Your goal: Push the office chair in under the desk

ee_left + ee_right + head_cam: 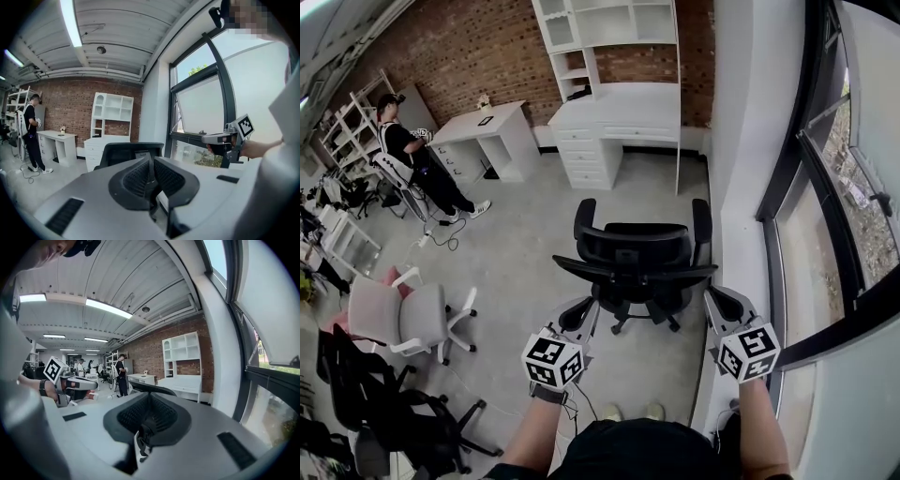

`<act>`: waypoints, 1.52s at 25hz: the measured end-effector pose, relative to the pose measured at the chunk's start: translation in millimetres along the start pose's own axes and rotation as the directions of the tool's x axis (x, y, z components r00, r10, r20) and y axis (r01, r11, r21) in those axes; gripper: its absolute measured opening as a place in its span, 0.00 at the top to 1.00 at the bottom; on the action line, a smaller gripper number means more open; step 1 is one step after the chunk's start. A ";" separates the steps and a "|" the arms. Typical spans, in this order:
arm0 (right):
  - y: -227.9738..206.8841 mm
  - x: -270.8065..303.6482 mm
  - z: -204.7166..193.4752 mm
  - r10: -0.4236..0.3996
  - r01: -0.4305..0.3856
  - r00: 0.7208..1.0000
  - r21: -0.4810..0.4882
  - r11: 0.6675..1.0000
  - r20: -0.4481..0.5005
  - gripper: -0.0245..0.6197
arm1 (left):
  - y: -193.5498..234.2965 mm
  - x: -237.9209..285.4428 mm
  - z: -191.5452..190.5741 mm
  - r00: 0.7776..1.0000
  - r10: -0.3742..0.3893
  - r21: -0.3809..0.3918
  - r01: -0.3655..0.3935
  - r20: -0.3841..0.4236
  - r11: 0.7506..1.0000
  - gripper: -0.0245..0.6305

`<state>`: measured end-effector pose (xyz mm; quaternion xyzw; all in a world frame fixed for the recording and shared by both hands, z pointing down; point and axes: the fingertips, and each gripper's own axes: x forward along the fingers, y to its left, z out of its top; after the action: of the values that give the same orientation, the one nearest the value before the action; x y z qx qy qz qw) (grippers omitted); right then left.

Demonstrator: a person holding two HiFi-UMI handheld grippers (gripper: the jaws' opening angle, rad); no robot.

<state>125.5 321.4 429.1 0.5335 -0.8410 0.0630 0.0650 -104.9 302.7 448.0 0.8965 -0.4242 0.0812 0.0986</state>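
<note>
A black office chair [633, 267] stands on the grey floor with its backrest toward me, well short of the white desk with a hutch [619, 122] by the brick wall. My left gripper [583, 309] is shut and empty, just behind the chair's left side. On the right, level with the armrest, my right gripper [713, 295] is also shut and empty. Neither visibly touches the chair. The left gripper view shows shut jaws [151, 171], the backrest [133, 152] past them and the right gripper [205, 137]. From the right gripper [149, 420], the backrest top [150, 389] and the desk [180, 383] lie ahead.
A window wall [825, 216] and white pillar [741, 141] run close along the right. A second white desk [483, 131] stands at back left with a person [417, 159] beside it. A pale chair [403, 314] and black chairs [375, 403] crowd the lower left.
</note>
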 end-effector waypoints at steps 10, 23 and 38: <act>-21.6 25.6 -22.1 0.021 -0.023 0.999 -0.063 0.998 -0.044 0.95 | 5.5 38.9 -27.4 0.997 0.071 -0.052 -0.073 -0.036 0.996 0.56; -57.5 108.1 -47.1 -0.034 -0.007 0.982 -0.214 0.977 -0.187 0.76 | 107.4 83.2 -66.3 0.970 0.115 0.373 -0.027 -0.216 0.928 0.52; -92.7 197.5 -93.9 -0.058 -0.021 0.934 -0.216 0.976 -0.353 0.59 | 179.5 124.2 -120.1 0.843 0.001 0.682 0.434 -0.538 0.589 0.55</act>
<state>130.0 123.0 559.7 0.5110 -0.8117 0.0665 0.2750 -173.9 128.4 612.1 0.8433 -0.1898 0.4657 -0.1896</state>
